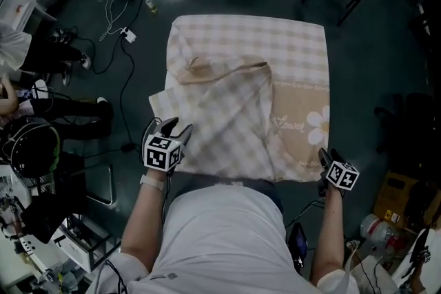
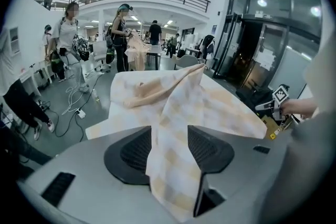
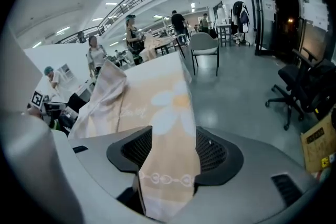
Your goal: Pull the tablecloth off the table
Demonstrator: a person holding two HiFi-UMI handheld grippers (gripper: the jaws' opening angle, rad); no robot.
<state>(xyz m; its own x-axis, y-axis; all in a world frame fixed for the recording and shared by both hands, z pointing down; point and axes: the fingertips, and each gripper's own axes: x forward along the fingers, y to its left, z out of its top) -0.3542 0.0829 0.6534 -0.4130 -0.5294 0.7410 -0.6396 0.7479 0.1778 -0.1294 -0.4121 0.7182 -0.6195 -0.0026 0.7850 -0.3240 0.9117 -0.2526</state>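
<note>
The dark floor [image 1: 386, 65] runs all round the bench, which is hidden entirely under the tablecloth [image 1: 275, 51]: a large square of pale checks with a tan band and a daisy print [image 1: 318, 126] along the near right side. The cloth is already disturbed. Its near left part is drawn up into a loose doubled fold [image 1: 227, 107] across the middle, while the far half lies flat and the near edge hangs toward the person. It looks like thin, light, limp fabric that will bunch and slide rather than hold a shape, so it should come away easily but may drag unevenly if pulled from one side only. The best holds appear to be the near corners and hem, one on each side. The left tool [image 1: 170, 126] sits at the near left edge, its jaws clamped partway on a gathered ridge of checked cloth that rises taut from the bench. The right tool [image 1: 323, 155] is at the near right corner, jaws spread wide, with the embroidered hem [image 3: 163, 178] lying between them, seemingly unpinched.
</note>
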